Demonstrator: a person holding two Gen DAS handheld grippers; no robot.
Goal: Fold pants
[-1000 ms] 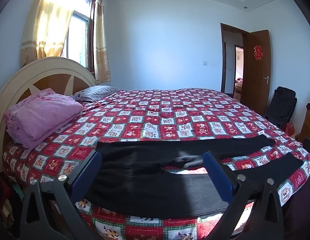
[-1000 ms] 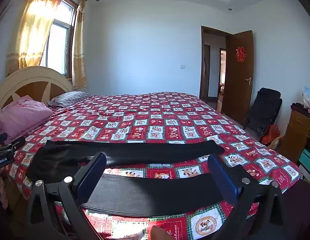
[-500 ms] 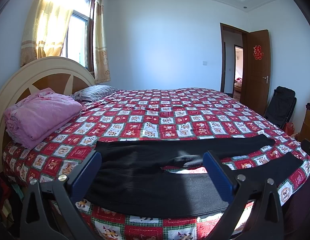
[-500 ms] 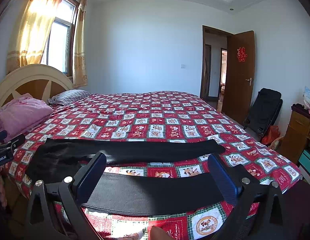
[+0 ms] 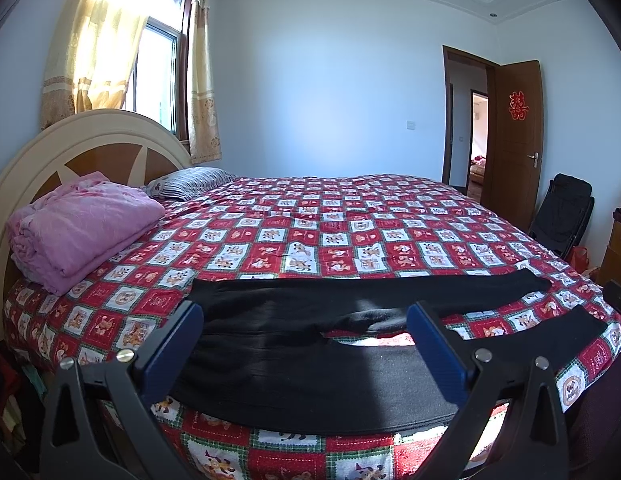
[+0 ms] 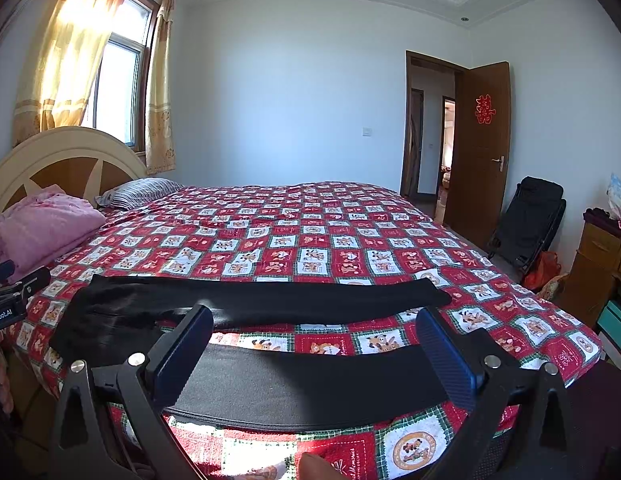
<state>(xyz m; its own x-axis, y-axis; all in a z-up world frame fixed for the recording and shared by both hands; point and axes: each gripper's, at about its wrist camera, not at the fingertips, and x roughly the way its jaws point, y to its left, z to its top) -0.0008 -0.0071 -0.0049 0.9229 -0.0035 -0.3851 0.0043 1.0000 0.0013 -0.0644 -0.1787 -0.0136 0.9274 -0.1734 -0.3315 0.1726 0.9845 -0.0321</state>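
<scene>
Black pants lie flat across the near edge of a bed with a red patchwork cover. The waist is to the left and the two legs spread apart to the right. My left gripper is open and empty, hovering near the waist and crotch. My right gripper is open and empty, hovering over the near leg; the far leg lies behind it. Neither gripper touches the cloth.
A folded pink blanket and a striped pillow lie by the headboard at left. A black folding chair, an open brown door and a wooden cabinet stand at right.
Both views have shifted very slightly; the pants and both open grippers stay as they were.
</scene>
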